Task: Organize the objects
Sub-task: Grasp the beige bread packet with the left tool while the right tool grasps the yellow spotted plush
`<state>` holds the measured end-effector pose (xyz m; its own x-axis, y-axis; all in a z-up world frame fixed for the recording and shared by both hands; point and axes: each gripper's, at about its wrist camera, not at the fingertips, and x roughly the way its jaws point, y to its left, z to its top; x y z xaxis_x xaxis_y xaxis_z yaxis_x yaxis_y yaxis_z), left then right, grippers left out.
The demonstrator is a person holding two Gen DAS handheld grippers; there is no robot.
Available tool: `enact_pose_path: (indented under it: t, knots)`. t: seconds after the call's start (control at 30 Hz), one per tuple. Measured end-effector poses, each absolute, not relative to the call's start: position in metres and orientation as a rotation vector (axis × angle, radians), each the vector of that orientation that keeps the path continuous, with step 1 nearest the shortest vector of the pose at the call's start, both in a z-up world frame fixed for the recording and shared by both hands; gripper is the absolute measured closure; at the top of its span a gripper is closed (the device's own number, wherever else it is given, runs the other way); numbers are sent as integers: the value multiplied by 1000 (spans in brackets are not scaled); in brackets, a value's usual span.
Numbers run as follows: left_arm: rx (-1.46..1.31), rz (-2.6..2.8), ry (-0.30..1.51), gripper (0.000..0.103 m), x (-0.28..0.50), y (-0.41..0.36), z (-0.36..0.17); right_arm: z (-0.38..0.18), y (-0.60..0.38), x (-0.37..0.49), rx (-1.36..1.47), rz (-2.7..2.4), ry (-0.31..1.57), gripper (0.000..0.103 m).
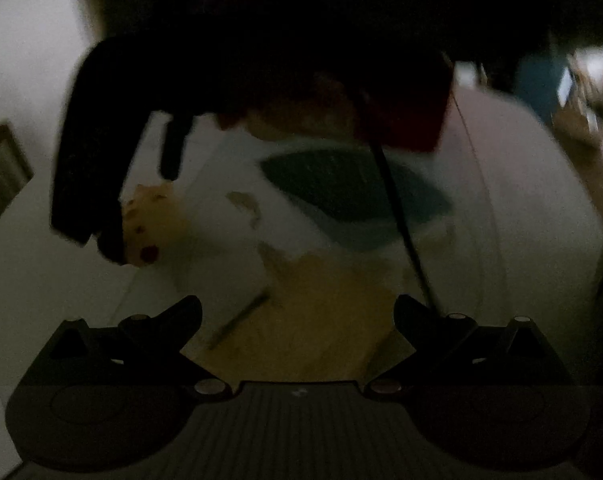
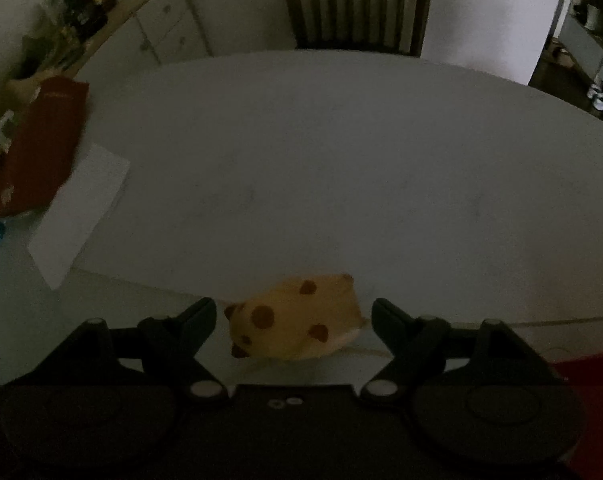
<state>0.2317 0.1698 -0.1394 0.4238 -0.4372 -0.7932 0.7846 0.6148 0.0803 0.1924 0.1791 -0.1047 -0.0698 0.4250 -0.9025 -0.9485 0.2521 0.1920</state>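
A yellow plush toy with brown spots [image 2: 297, 320] lies on the white table [image 2: 321, 160] near its front edge. My right gripper [image 2: 293, 312] is open, one finger on each side of the toy, and I cannot tell whether they touch it. In the dim, blurred left wrist view the same toy [image 1: 157, 224] shows at the left, under the black body of the right gripper [image 1: 89, 140]. My left gripper [image 1: 299, 310] is open and holds nothing. Beyond it lie a yellowish flat surface [image 1: 321, 320] and a thin pen-like stick [image 1: 241, 320].
A white sheet of paper [image 2: 81, 216] and a dark red booklet [image 2: 41, 148] lie at the table's left end, by mixed clutter [image 2: 69, 8]. A wooden chair [image 2: 357, 4] stands behind the table. A person's white top with a green print [image 1: 341, 188] fills the left wrist view.
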Motion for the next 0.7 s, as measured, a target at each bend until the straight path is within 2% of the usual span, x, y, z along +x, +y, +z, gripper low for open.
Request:
enact_pose_path:
  t: [0.17,0.5,0.57,0.7]
  knots:
    - [559,-846,834,0,229,161,-155,-114,179,191,-641,1254,1126,18]
    - [468,-775,888,0,244,159,-167,-119,177,181,-674,1280,1106,21]
    - [443,-752,900,0,246,159,-168,-119,175,180,-676,1285,1103,28]
    - [399,-699,911,7,244,159,-166,-117,170,181,-667,1292,1096,31]
